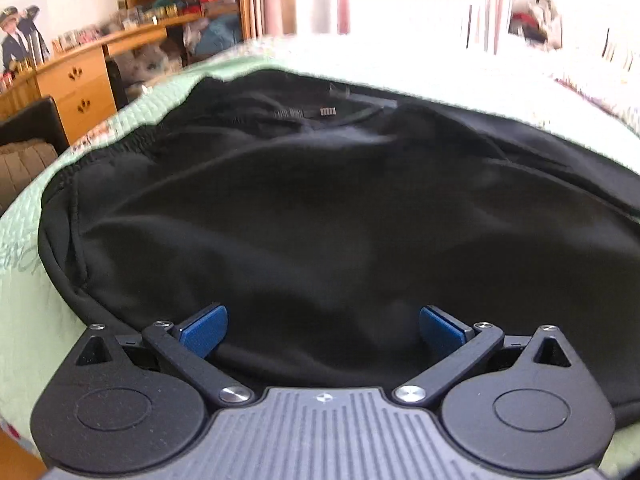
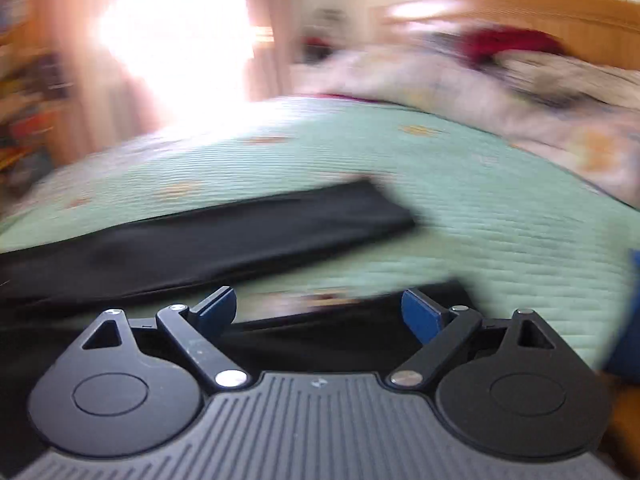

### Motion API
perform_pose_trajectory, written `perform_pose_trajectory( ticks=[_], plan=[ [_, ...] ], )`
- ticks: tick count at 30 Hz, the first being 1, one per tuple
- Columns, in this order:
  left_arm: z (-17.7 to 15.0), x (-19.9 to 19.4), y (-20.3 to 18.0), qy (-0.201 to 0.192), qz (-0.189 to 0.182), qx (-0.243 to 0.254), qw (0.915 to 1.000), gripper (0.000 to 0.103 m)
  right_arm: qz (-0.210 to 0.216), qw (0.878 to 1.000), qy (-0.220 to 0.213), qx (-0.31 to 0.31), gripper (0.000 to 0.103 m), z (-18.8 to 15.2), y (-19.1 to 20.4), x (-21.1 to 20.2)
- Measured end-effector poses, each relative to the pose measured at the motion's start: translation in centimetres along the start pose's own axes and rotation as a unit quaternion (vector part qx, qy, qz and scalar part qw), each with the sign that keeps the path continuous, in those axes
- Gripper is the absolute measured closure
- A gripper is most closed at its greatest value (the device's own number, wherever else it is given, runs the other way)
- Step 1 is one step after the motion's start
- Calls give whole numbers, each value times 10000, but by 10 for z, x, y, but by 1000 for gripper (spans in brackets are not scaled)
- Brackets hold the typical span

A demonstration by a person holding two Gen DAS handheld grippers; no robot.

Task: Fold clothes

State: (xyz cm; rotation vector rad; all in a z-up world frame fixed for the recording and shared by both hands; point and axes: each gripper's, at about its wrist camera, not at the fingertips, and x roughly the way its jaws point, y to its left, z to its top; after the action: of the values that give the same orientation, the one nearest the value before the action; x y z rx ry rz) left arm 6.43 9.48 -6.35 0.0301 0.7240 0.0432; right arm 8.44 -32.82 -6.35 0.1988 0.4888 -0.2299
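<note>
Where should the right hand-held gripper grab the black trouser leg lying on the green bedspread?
Likely at the cuff end of the black trouser leg, coming in from the bare green bedspread beyond it. The leg lies flat and straight, and its free squared-off end sits clear on the quilt, so one finger can slide under. The right hand-held gripper is open and holds nothing.

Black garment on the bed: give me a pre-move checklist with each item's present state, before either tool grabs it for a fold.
1. Left tool open, nothing pinched: ok.
2. Right tool open, nothing pinched: ok.
3. Garment spread on the bedspread: ok.
4. Garment flat: not ok, ripples across its middle.
5. Sleeve laid out straight: ok.
6. Right wrist view sharp enough to aim: not ok, blurred.
</note>
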Motion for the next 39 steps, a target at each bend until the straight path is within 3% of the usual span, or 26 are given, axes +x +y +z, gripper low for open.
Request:
perform_pose_trajectory(
  ticks=[2, 6, 9, 12, 15, 16, 18, 21, 23, 25, 27, 30, 32, 35, 39],
  plan=[
    [-10, 2, -1, -155, -10, 206, 9997, 1, 888, 9934, 37, -719, 12, -14, 72, 1],
    [-37, 1, 5, -529, -82, 432, 9976, 0, 2089, 9590, -7, -1914, 12, -34, 214, 6],
    [-48, -1, 8, -817, -109, 572, 9950, 0, 2535, 9361, 72, -2436, 12, -37, 296, 25],
    [-46, -1, 10, -826, -190, 596, 9946, 0, 2424, 9204, 648, -2998, 12, -43, 347, 63],
    [-51, -5, 16, -892, -316, 664, 9933, 0, 2457, 9193, 1122, -2862, 7, -50, 314, 79],
    [-52, -7, 19, -924, -363, 671, 9928, 0, 2489, 9234, 1259, -2638, 6, -50, 293, 82],
    [-54, -9, 21, -988, -428, 701, 9917, 0, 2213, 9438, 1432, -1992, 5, -46, 238, 79],
    [-54, -9, 23, -1009, -455, 724, 9912, 0, 1668, 9643, 1233, -1647, 5, -33, 217, 48],
    [-53, -9, 24, -996, -475, 708, 9914, 0, 1925, 9627, 929, -1657, 5, -25, 240, 28],
    [-53, -10, 24, -996, -492, 701, 9913, 0, 2345, 9524, 656, -1836, 5, -21, 284, 16],
    [-55, -13, 26, -1041, -496, 707, 9908, 1, 2844, 9345, 551, -2067, 4, -24, 342, 15],
    [-58, -20, 32, -1189, -466, 707, 9893, 1, 3444, 9056, 723, -2369, 4, -29, 441, 33],
    [-60, -25, 40, -1274, -321, 626, 9894, 1, 3368, 8957, 1050, -2708, 4, -40, 486, 55],
    [-55, -31, 65, -1450, -122, 98, 9893, 1, 2805, 8898, 1557, -3245, 5, -53, 511, 88],
    [-41, -41, 106, -1737, -51, -953, 9802, 1, 2977, 8866, 1534, -3192, 5, -53, 430, 71]
  ],
)
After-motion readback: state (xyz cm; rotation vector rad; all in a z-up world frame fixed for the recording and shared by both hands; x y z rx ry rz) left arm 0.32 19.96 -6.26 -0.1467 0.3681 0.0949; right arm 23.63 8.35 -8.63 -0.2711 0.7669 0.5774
